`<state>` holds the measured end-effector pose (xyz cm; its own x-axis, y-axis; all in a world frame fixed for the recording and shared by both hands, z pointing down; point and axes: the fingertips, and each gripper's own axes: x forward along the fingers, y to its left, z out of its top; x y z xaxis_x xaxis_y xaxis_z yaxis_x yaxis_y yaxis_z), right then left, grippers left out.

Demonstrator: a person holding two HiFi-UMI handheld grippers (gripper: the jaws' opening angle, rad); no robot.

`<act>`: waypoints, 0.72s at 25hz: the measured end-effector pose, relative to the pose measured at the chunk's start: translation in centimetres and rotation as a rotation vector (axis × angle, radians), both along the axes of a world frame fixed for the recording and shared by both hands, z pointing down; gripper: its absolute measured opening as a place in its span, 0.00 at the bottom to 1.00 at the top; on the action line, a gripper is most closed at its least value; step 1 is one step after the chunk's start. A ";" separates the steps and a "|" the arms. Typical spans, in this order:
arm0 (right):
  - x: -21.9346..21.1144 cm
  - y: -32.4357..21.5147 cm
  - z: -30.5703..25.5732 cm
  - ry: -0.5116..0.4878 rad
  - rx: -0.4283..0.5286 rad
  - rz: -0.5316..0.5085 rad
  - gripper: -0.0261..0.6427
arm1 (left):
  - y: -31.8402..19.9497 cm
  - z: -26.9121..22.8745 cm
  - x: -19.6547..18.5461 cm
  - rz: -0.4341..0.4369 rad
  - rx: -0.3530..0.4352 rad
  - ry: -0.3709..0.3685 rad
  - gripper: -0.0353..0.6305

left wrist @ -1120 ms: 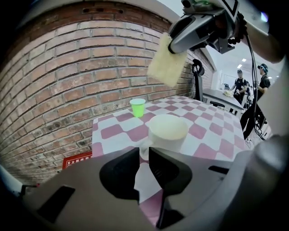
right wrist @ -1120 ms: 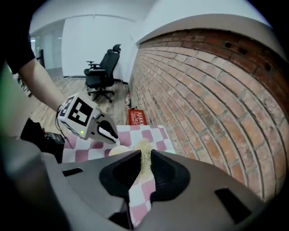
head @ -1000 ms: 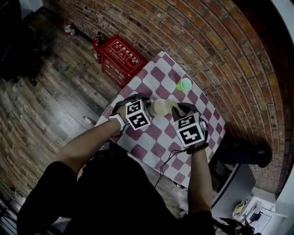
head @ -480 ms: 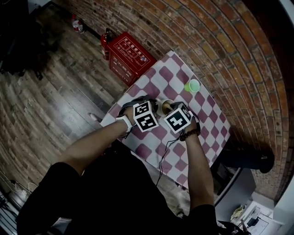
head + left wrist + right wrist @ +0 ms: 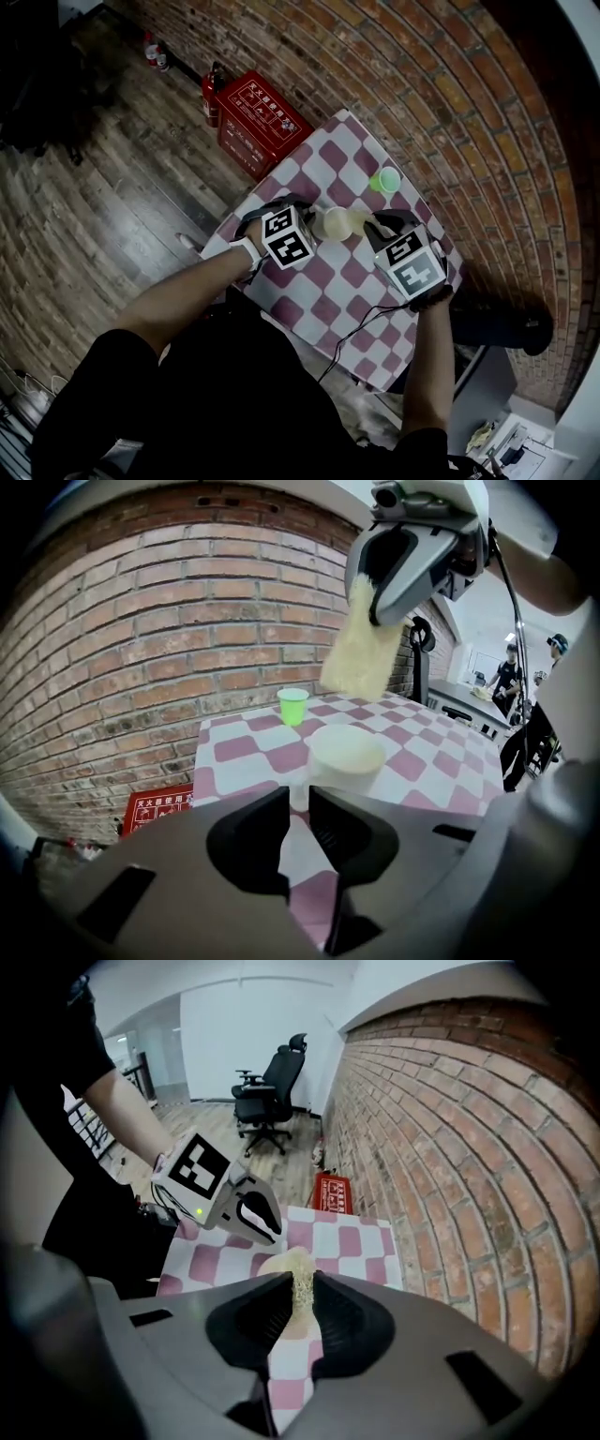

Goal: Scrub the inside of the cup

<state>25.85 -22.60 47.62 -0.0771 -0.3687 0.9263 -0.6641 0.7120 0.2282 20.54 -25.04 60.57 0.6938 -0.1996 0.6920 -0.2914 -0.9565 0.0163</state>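
**Fingers shut on cream plastic cup (image 5: 347, 754) and pale yellow fibrous scrub pad (image 5: 361, 649)**

Pinched tight on the cup's handle with the left gripper (image 5: 298, 803), holding it upright over the pink-and-white checkered bench (image 5: 234, 757); cannot tell whether resting on the bench or lifted just clear. Squeezed on the pad's upper edge with the right gripper (image 5: 300, 1293), with the loose end dangling above the cup's mouth, close to the rim yet apart from it. Beyond the cup, well apart: small green plastic cup (image 5: 292, 705), standing untouched.

Reads as the entry step of the scrub: pad outside the cup, with no contact on the inner wall. Calls next for lowering the pad straight down through the mouth, pressing it against the inside wall, then working it round and down to the bottom. Needs a firm hold on the handle meanwhile, to stop the cup turning or tipping under the push. Worth minding the right fingers at the rim; looks a narrow fit.
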 end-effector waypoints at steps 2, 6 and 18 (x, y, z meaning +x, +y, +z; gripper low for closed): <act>-0.4 0.1 3.9 0.039 -0.054 -0.034 0.15 | 0.3 -0.2 0.0 0.003 0.002 0.004 0.17; -0.5 -0.2 10.6 0.198 -0.089 -0.133 0.15 | 0.7 -0.4 -0.9 -0.007 -0.010 0.011 0.17; -1.4 0.0 10.4 -0.073 -0.199 0.131 0.15 | 0.2 -0.7 -2.3 -0.034 -0.015 0.014 0.17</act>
<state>24.48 -22.63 57.98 -0.1097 -0.1905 0.9755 -0.7636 0.6445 0.0400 18.25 -24.81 59.91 0.6965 -0.2125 0.6854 -0.3232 -0.9457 0.0351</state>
